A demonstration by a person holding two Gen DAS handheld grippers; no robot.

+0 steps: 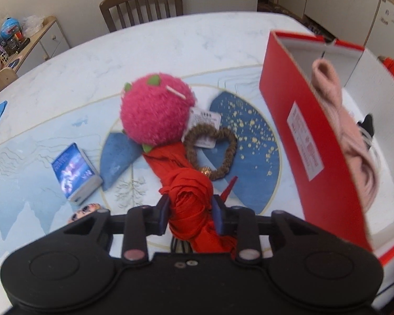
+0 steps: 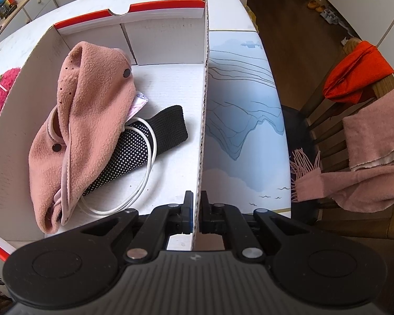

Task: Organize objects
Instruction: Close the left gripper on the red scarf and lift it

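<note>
Left wrist view: we see the red cloth (image 1: pixel 189 194) knotted into a bundle on the table mat (image 1: pixel 39 141), its tail running up the frame toward the pink plush (image 1: pixel 155 110).
Left gripper (image 1: pixel 190 214): clamped on the cloth; pads press the knot from both sides.
Cloth axis: along the line the fingers point, so we judge the grip crosswise and sound.
Box (image 1: pixel 310 141): red outside, white inside, just right of the held cloth, open top up.
Key relation: box lies right of the left gripper; we judge a lift and carry rightward over the near wall comes next.
Right gripper (image 2: pixel 196 218): pinching the box's side wall, steadying it.
In box: pink fleece (image 2: pixel 92 120), black sock (image 2: pixel 144 141), white cord (image 2: pixel 147 173).
On the mat: bead bracelet (image 1: pixel 212 152), book (image 1: pixel 76 173).
</note>
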